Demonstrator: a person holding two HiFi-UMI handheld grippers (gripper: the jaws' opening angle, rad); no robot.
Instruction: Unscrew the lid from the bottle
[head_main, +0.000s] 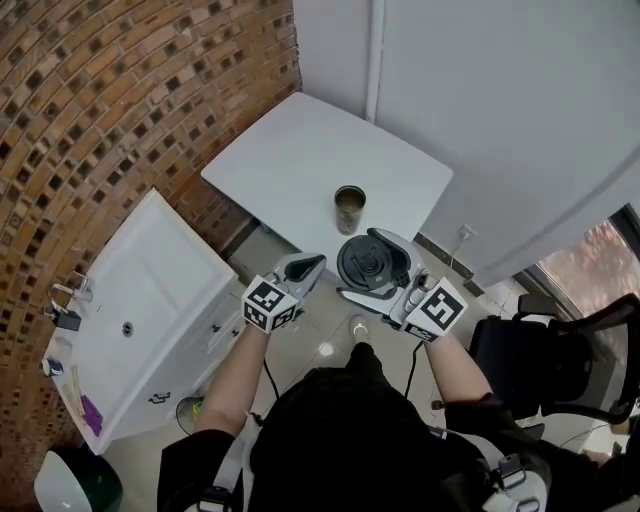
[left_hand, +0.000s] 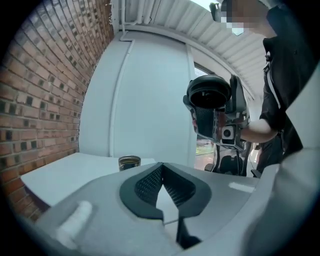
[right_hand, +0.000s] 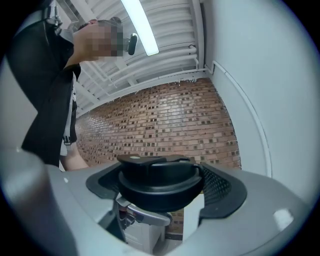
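Holding the black lid (right_hand: 159, 184) in my right tongs (head_main: 383, 268), I have its round body seated between the 2 ribbed pads, which stand wide apart and press on its opposite sides; the flat top with its flip tab sits uppermost in the right gripper view. My left tongs (left_hand: 161, 167) are closed together with nothing between them, their dark pads meeting at the tip. Both tongs are raised in front of me, side by side and close to each other but not touching, the left just beside the lid in the head view. The bottle (head_main: 349, 208) stands upright on the white surface (head_main: 300, 150), near the edge closest to me, and its mouth is open with no lid on it. It appears as a short dark metal cylinder with a bright rim, and from the left gripper view it shows just above the closed tongs, farther off on the surface. The lid is up in the air, apart from the bottle and nearer to me than it. A brick wall (head_main: 120, 100) runs along the left, a white sink unit (head_main: 150, 290) stands below it to my left, and a black office chair (head_main: 560, 350) is at my right.
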